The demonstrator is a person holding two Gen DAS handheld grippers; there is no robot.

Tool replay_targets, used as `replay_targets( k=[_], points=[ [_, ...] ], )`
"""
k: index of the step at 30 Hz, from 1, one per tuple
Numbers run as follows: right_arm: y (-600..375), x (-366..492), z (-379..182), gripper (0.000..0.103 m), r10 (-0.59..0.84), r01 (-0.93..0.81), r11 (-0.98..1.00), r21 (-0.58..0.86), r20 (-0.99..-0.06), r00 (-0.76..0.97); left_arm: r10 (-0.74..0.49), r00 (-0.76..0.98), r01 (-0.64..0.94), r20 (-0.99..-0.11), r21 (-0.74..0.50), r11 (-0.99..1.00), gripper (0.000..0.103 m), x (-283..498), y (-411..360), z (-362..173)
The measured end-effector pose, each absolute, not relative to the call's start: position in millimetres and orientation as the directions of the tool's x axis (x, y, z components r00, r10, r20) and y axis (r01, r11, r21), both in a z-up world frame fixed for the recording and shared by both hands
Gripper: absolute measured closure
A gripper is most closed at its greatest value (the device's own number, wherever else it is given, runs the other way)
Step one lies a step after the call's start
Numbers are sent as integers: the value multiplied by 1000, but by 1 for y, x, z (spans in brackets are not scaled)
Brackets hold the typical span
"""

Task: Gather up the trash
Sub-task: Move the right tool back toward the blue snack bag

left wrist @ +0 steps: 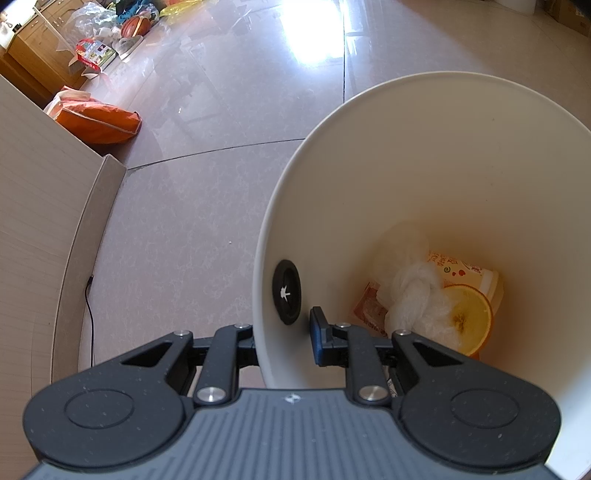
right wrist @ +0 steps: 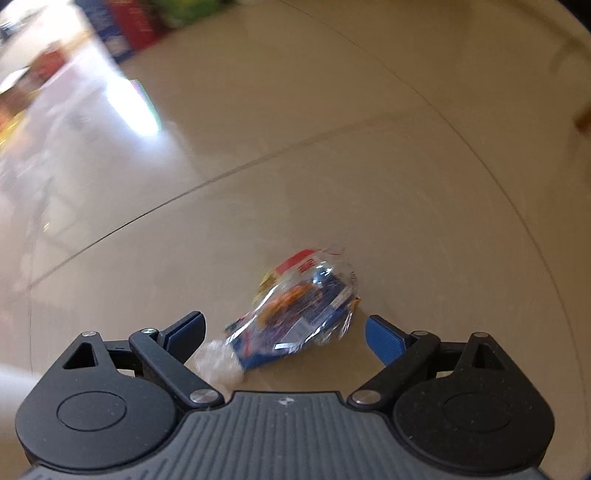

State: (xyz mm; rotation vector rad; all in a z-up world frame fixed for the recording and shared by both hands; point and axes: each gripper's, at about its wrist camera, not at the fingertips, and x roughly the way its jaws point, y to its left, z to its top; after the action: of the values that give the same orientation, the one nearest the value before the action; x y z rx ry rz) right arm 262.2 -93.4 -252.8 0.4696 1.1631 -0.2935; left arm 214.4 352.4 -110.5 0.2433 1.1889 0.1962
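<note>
A white trash bin (left wrist: 424, 155) fills the right of the left wrist view, seen from above its rim. In its bottom lie a knotted white plastic bag (left wrist: 413, 295), an orange printed cup (left wrist: 472, 310) and a reddish wrapper (left wrist: 367, 306). My left gripper (left wrist: 284, 334) is shut on the bin's near wall, one blue pad inside and the other finger hidden outside it. In the right wrist view a crumpled blue and red snack wrapper (right wrist: 299, 314) lies on the tiled floor. My right gripper (right wrist: 284, 332) is open just above it, fingers astride its near end.
A beige cabinet panel (left wrist: 40, 206) stands to the left with a black cable (left wrist: 90, 317) at its foot. An orange bag (left wrist: 99, 122), boxes and a basketball (left wrist: 136, 26) sit further back. Blurred coloured boxes (right wrist: 125, 26) line the far floor.
</note>
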Motion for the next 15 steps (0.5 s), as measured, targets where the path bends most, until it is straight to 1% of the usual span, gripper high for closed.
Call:
replay_targets(
  k=[3,7,11,15],
  points=[
    [-108,282,-271,7,58,564,793,230,-950,306,277,358,-26,-892,287,958,84,215,353,-111],
    [-118,297,-288,7,64,681,693,238,-960,271,277,357,-27,-892,286,958,84,215,353,-111],
    [-119,309,-299,7,46,747,629,216,-969,241,274,356,-28,-893,283,959,84,215,353,-110],
    [-114,317,-307,7,21,759,626,179,-977,214,273,358,-25,-893,283,959,84,215,354,-111]
  ],
)
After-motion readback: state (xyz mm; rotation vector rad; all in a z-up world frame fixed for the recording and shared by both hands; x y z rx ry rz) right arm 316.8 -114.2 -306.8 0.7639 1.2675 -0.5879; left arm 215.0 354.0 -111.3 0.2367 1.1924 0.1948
